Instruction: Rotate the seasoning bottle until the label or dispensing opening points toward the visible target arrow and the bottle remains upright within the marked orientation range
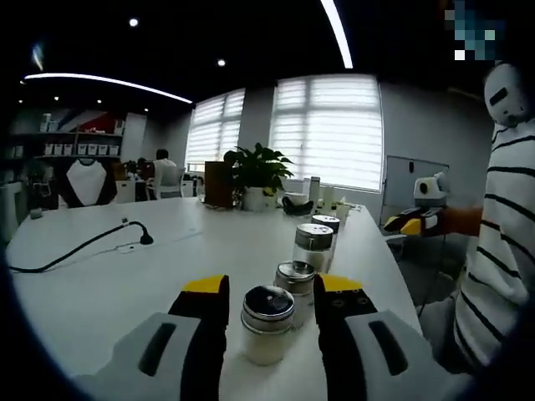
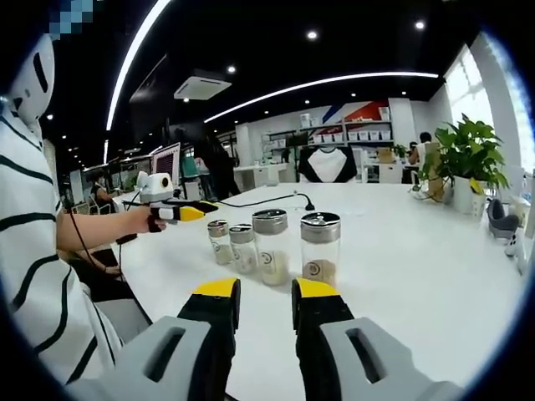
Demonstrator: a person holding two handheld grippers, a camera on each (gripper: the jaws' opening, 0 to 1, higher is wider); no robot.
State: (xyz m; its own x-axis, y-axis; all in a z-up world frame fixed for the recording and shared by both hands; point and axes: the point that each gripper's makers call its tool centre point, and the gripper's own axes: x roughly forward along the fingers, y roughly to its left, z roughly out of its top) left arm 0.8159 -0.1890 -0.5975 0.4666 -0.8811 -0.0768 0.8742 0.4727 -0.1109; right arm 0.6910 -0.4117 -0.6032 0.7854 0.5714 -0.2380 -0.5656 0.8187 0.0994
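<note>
Four seasoning bottles are standing upright in a row on the white tabletop (image 1: 100,284). In the left gripper view, the left tool (image 1: 269,294) is sitting wide, its jaws flanking the nearest bottle (image 1: 267,324) without visibly touching it; the other bottles (image 1: 313,246) are lining up beyond. In the right gripper view, the right tool (image 2: 263,292) is hovering with jaws fairly narrow and holding nothing, the row (image 2: 272,246) lying just ahead. A potted plant (image 2: 468,159) is sitting farther back.
</note>
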